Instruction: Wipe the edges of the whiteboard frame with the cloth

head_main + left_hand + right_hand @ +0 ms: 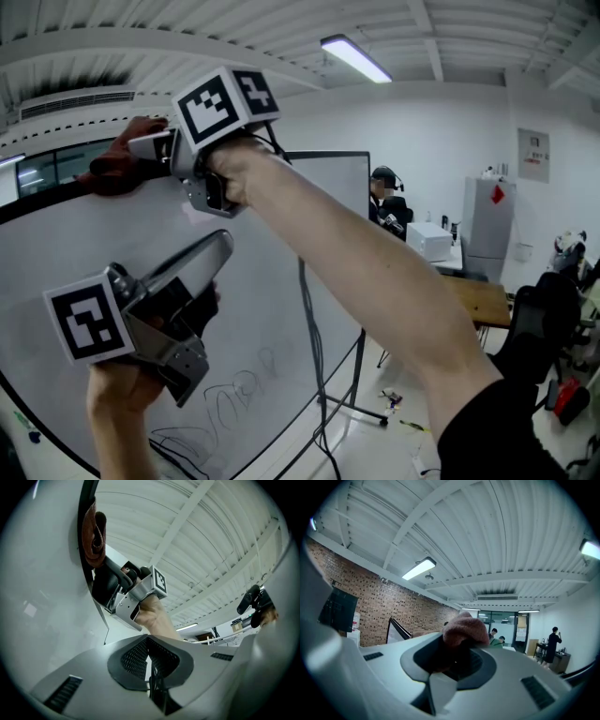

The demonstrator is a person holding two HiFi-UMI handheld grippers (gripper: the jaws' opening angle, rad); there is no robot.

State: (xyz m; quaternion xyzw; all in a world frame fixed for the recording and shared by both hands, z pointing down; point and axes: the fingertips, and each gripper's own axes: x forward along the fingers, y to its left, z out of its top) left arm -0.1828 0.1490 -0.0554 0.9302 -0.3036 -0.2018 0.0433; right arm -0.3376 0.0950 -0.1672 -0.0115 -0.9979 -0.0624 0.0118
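Right gripper view, right gripper [458, 649] jaws gripping cloth [465, 628], left gripper [148, 645] jaws together

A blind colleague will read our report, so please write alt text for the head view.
The right gripper holds a red cloth against the top frame of a whiteboard. Below it, the left gripper, shut and empty, points up before the board. Behind, at right, is an office with a person.

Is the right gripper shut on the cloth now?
Shut on it: the cloth sits bunched inside the right gripper, against the whiteboard frame.
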